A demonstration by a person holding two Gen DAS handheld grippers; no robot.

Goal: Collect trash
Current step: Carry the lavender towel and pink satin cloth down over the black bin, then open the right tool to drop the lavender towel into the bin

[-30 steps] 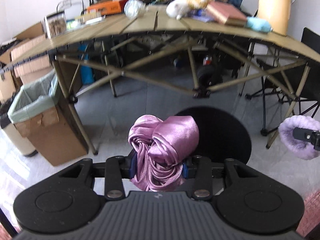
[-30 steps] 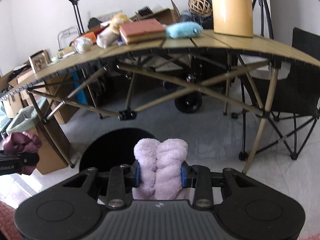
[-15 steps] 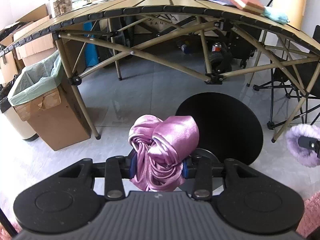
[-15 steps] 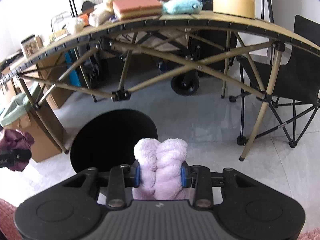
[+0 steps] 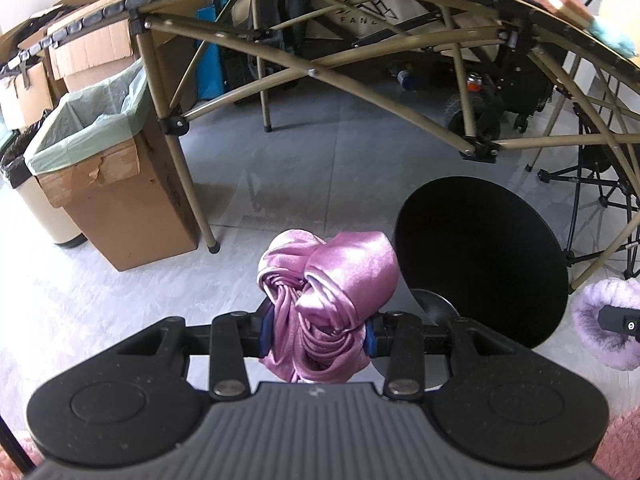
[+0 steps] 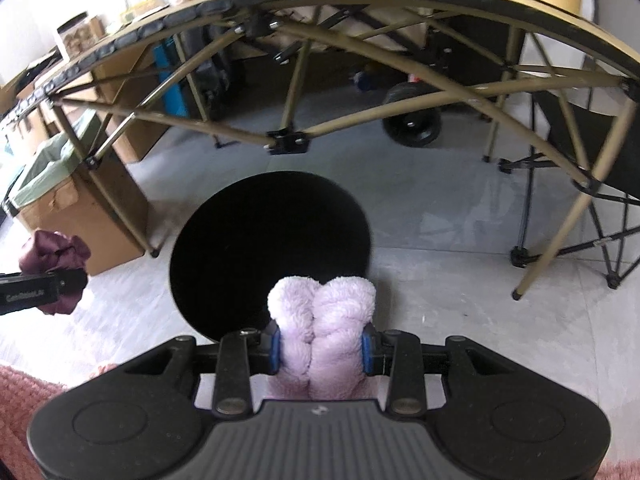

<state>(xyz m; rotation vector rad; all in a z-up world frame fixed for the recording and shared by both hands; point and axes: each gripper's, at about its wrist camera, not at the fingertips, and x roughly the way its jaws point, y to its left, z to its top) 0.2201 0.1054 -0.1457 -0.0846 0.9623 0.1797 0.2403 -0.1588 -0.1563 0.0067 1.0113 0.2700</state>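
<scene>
Letters "FAN", possibly cut off, on tan bag [image 5: 360, 8] under the table, small gripper-side lettering unreadable

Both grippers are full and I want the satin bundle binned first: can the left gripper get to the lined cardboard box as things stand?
Probably yes: the lined cardboard box stands open-topped ahead-left of the left gripper, only bare floor between.

My left gripper [image 5: 316, 330] and right gripper [image 6: 322, 344] look alike: matte black bodies, ribbed grey centres, silver screws, blue finger pads [image 6: 273, 342].
</scene>
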